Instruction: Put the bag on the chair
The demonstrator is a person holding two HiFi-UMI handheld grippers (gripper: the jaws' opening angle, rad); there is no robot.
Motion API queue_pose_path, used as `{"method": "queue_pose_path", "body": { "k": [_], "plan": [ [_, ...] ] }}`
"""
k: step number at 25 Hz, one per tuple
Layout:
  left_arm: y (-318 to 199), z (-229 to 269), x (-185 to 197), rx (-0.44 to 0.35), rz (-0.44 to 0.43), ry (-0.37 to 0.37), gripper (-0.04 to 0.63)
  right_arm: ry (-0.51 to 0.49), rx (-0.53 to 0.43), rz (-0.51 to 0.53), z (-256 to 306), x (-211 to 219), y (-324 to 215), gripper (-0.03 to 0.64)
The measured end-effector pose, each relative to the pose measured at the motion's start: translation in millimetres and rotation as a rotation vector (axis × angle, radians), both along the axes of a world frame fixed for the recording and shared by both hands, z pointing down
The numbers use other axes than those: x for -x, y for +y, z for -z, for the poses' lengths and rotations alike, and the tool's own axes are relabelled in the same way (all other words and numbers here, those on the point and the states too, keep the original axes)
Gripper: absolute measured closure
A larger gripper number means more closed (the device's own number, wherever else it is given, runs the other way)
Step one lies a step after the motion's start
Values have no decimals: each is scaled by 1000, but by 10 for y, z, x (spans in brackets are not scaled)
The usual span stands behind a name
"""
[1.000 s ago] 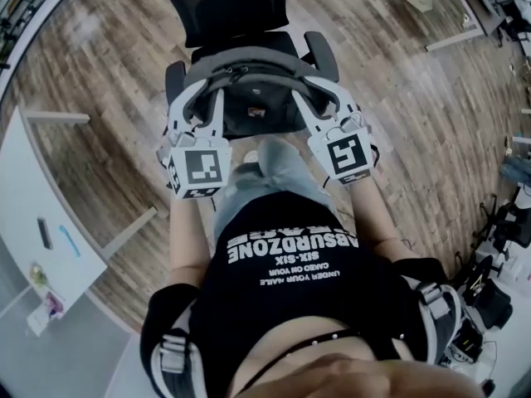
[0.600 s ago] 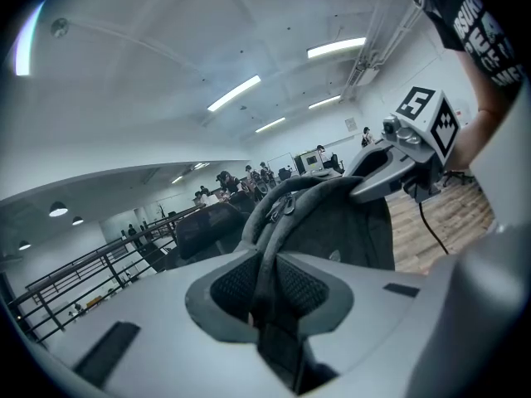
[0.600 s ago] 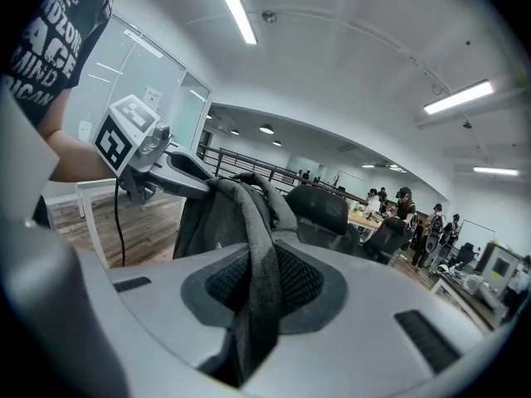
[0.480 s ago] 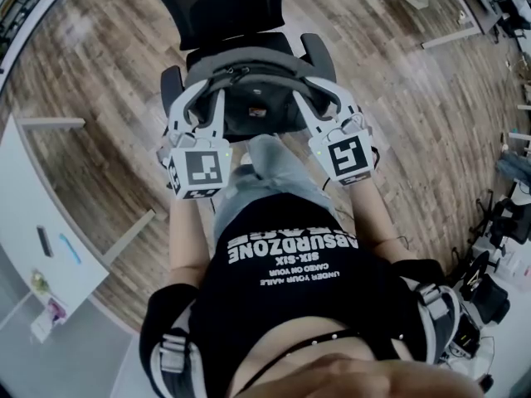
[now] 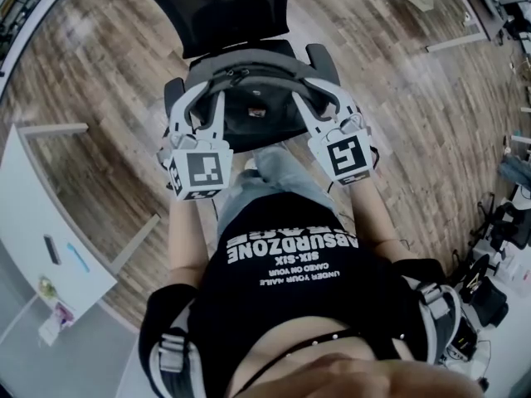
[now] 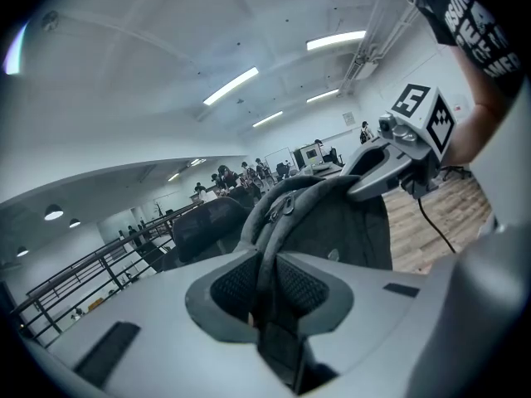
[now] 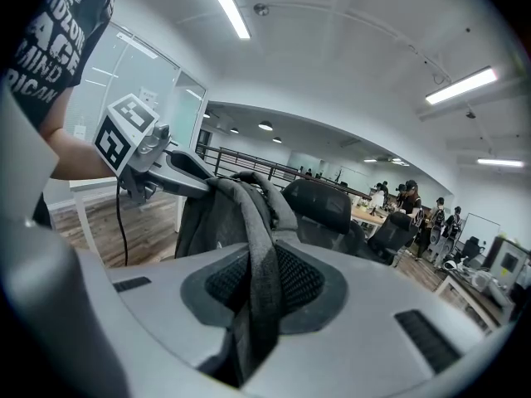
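Observation:
A grey backpack (image 5: 253, 110) hangs between my two grippers, right over the seat of a black office chair (image 5: 217, 11). My left gripper (image 5: 202, 98) is shut on one grey shoulder strap (image 6: 267, 259), which runs down between its pads. On the other side, my right gripper (image 5: 314, 92) is shut on the other strap (image 7: 259, 272). In the left gripper view the bag (image 6: 336, 222) hangs ahead with the right gripper (image 6: 390, 160) beyond it. The right gripper view shows the bag (image 7: 217, 214), the left gripper (image 7: 170, 168) and the chair back (image 7: 325, 206). I cannot tell whether the bag's bottom touches the seat.
The person's knee (image 5: 278, 168) is close to the chair's front edge. A white table (image 5: 37, 214) with small items stands at the left on the wooden floor. Cables and equipment (image 5: 498, 247) lie at the right. Other chairs and people are far off.
The bag and both grippers have edged slightly toward the chair back. Both grips on the straps are unchanged.

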State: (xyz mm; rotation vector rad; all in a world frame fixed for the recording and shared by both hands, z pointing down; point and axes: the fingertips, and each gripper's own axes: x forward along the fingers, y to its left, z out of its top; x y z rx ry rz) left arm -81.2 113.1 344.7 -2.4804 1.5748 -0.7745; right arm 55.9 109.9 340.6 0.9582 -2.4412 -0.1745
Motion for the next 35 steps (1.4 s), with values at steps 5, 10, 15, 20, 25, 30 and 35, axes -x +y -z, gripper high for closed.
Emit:
{"method": "queue_pose_path", "body": {
  "k": [5, 10, 15, 20, 25, 30, 35],
  "plan": [
    [-290, -8, 60, 10, 2, -7, 514, -5, -1, 4, -13, 53, -298, 537],
    [-576, -24, 87, 20, -4, -14, 514, -19, -2, 2, -29, 80, -584, 537],
    [-836, 2, 109, 14, -6, -25, 514, -40, -4, -1, -31, 101, -840, 537],
    [-1067, 21, 111, 13, -7, -34, 514, -66, 9, -3, -17, 105, -1065, 537],
    [-1312, -23, 127, 21, -5, -40, 514, -71, 7, 5, -70, 116, -1325, 537],
    [-1564, -74, 106, 23, -5, -44, 514, -73, 9, 11, -127, 96, -1579, 537],
    [-1754, -137, 83, 36, -2, -39, 514, -64, 8, 29, -177, 74, -1786, 537]
  ]
}}
